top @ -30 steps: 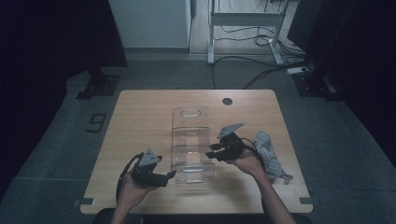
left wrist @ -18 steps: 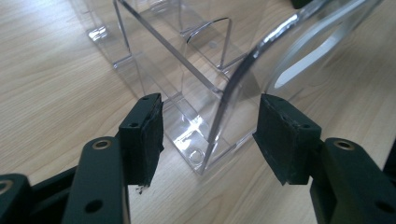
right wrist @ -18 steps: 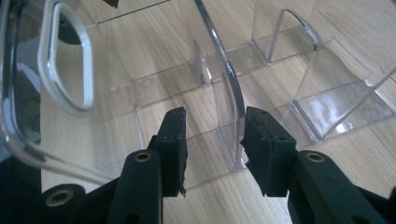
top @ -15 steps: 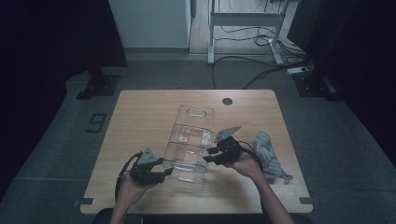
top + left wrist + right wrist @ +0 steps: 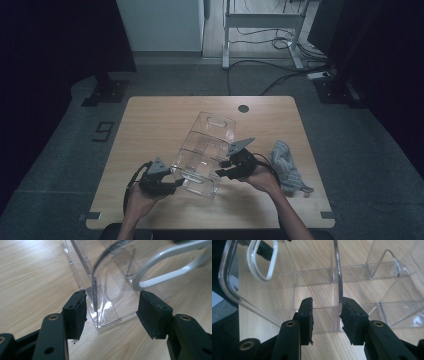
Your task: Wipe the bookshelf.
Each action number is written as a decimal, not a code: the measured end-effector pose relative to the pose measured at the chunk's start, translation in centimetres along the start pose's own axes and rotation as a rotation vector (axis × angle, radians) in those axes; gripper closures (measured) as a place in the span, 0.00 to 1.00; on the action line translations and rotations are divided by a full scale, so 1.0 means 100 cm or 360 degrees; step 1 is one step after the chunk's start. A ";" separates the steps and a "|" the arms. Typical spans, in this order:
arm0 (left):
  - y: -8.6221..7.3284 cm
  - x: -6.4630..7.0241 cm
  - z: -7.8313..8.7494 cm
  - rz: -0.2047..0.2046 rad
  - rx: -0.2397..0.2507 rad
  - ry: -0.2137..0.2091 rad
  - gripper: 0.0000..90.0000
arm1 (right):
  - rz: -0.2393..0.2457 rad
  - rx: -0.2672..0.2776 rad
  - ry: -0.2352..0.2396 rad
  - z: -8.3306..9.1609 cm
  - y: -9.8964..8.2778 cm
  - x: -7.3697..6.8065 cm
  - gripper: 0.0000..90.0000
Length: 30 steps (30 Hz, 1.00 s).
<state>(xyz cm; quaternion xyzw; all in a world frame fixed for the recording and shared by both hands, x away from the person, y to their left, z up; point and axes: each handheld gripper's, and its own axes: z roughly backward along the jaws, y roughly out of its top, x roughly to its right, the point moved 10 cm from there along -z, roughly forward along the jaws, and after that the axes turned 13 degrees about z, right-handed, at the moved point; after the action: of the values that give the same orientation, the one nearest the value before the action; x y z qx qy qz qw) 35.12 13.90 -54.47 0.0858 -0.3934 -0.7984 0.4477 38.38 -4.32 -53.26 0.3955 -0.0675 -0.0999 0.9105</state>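
High view: I stand at the lower edge of the frame, a claw in each hand, working a clear plastic organizer [image 5: 205, 150] that lies askew at the centre of the wooden table [image 5: 150, 120]. My left gripper [image 5: 172, 186] meets the organizer's near left corner; my right gripper [image 5: 224, 169] meets its right side. A crumpled striped cloth [image 5: 287, 165] lies at right of centre, just beyond my right hand. A small dark hole [image 5: 243, 108] marks the table's far edge.

Left gripper view: my jaws stand about half open, having just been closing and then easing slightly, with the organizer's corner [image 5: 100, 315] between them. The left pad sits just beside the clear wall; the right pad stands off from it, so there is no firm clamp.

Right gripper view: my jaws stand narrowly apart around an upright clear wall [image 5: 338, 285] at centre frame. The right pad touches the wall; the left pad shows a gap. The organizer's handle cutout [image 5: 262, 262] appears at upper left.
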 end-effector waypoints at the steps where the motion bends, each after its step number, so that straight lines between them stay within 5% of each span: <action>1: 0.000 0.000 0.000 0.0000 0.0000 0.0000 0.45 | 0.0001 -0.0001 -0.0001 0.000 0.000 -0.001 0.68; 30: 0.009 -0.019 -0.012 0.0139 0.0043 0.0023 0.39 | 0.0038 -0.0018 0.0049 -0.008 0.007 -0.018 0.67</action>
<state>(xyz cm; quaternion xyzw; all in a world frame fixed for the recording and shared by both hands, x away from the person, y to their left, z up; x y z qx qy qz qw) 37.33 14.48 -55.06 0.0804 -0.4043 -0.7720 0.4839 36.87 -2.85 -53.33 0.3911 -0.0576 -0.0831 0.9148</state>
